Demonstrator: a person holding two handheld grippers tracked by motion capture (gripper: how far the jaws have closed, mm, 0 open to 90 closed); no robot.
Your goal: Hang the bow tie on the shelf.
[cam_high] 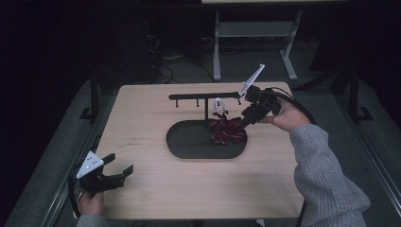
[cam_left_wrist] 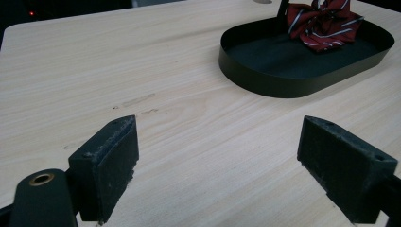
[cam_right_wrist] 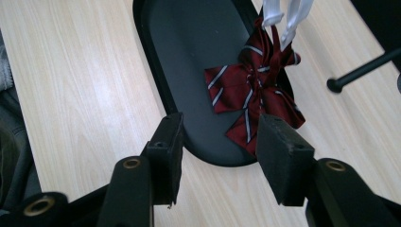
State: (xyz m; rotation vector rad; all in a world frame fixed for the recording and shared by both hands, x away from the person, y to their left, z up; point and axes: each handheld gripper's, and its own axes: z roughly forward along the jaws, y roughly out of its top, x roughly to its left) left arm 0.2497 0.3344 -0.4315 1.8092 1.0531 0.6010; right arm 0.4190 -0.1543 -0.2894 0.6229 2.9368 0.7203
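A light wood-grain table (cam_high: 156, 189) stands in a dark room. At its near left corner the left gripper (cam_high: 124, 171) rests low over bare wood, jaws wide apart and empty. At centre, a black oval metal tray (cam_high: 189, 142) holds a dark red bow with white stripes (cam_high: 228, 131) at its right end, below a black T-shaped rack (cam_high: 203, 97). The right gripper (cam_high: 243, 119) hangs over the bow, jaws parted, gripping nothing.
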